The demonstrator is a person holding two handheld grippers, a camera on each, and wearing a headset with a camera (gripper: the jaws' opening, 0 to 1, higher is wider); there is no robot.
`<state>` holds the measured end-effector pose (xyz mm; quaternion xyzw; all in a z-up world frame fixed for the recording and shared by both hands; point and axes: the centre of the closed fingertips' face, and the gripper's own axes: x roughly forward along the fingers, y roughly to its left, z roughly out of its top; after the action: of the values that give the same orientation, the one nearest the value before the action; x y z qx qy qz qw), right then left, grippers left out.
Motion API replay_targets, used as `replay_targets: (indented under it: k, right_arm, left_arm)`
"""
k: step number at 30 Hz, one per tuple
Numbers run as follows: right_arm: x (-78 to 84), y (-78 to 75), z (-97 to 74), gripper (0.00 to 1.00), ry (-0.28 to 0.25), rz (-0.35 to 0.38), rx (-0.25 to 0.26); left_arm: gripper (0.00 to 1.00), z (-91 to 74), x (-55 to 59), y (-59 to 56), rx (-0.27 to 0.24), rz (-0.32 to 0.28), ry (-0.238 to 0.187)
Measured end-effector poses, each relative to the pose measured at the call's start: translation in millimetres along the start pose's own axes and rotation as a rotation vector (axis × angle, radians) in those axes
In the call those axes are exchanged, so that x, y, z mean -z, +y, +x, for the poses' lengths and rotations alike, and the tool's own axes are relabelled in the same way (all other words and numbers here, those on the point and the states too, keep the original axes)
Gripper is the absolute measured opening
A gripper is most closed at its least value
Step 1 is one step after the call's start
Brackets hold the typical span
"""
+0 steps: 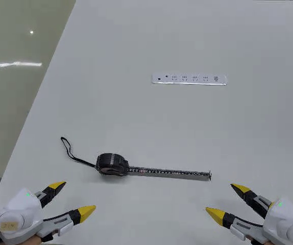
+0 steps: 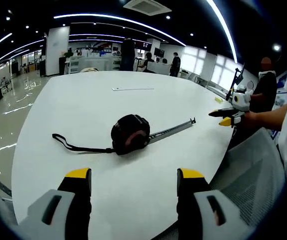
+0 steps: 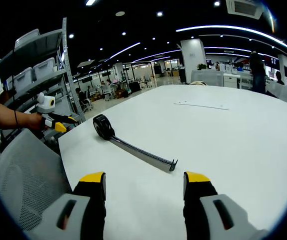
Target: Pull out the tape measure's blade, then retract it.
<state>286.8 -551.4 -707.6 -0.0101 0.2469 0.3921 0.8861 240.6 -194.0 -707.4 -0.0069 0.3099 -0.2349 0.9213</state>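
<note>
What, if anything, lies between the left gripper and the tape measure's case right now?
Nothing visible. Bare table separates the open left gripper from the tape measure case. The wrist strap trails off to the case's left, the pulled-out blade runs right, and the power strip lies well beyond.

bright overhead lights, sharp, fisheye edges

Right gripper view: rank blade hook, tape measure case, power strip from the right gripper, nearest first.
1. Blade hook, just ahead of the jaws, centre.
2. Tape measure case, farther back, left.
3. Power strip, far side, right of centre.
</note>
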Motion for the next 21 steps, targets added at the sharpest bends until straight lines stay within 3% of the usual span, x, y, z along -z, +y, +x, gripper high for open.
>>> replay_targets:
  k: [9, 21]
  right_arm:
    - [-1.4, 2.1, -9.7, 0.63, -0.004, -0.015, 0.023]
    - [-1.9, 7.9, -18.0, 0.64, -0.014, -0.037, 0.043]
  left_arm:
    - [0.68, -6.1, 5.7, -6.0, -0.003, -0.015, 0.001]
    - [0.68, -16.7, 11.8, -4.3, -0.017, -0.021, 0.004]
